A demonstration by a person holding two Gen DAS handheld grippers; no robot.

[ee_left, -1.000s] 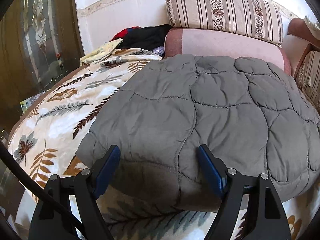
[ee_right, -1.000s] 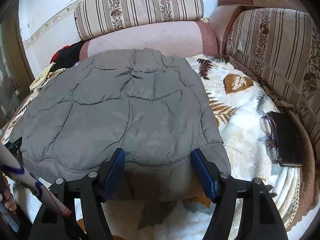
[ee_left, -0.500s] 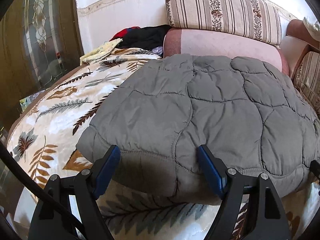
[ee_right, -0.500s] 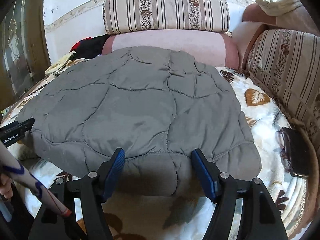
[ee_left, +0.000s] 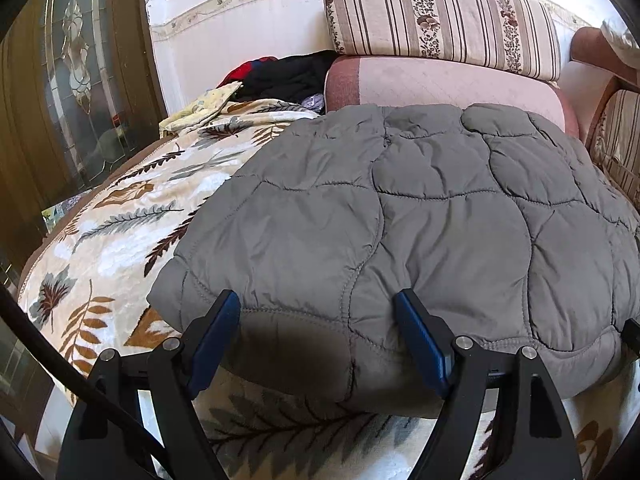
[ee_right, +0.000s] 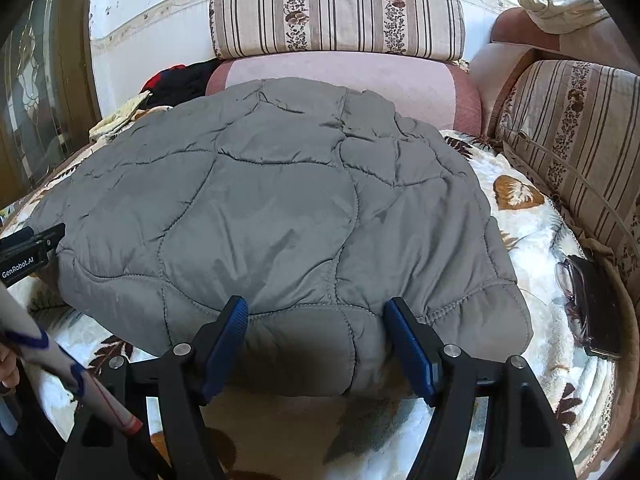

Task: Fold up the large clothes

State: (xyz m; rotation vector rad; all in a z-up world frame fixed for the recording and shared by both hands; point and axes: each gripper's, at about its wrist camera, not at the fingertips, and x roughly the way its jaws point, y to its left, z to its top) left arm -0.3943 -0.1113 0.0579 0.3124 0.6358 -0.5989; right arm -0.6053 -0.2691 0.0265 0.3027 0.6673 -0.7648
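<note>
Since a second ago the right gripper (ee_right: 316, 344) has dropped and rolled level, so the near hem of the grey quilted jacket (ee_right: 280, 216) now sits square between its blue pads; the left gripper (ee_left: 320, 340) hasn't shifted, same framing throughout. Both claws stand wide, jaws apart, hem puffing up between the pads but not visibly pinched, so nothing is gripped yet. My read: both are lined up on the near edge, left one near the left corner, right one near the right corner, ready to close and carry the hem forward for the next fold. The jacket lies flat on the leaf-print blanket (ee_left: 120, 216), already a compact slab, stretching away from both claws to the pink cushion (ee_right: 360, 80). Striped cushion (ee_right: 336, 12) sits above that. Far left beyond the jacket: a pile of dark and red clothes (ee_left: 288, 76) and a yellowish cloth (ee_left: 200, 108). Right of the right claw, near the sofa edge: glasses on a dark flat case (ee_right: 592, 304), clear of the fold path. The far cushion could stop the hem if it is carried too far forward. A sleeve (ee_right: 60, 364) shows at lower left.
</note>
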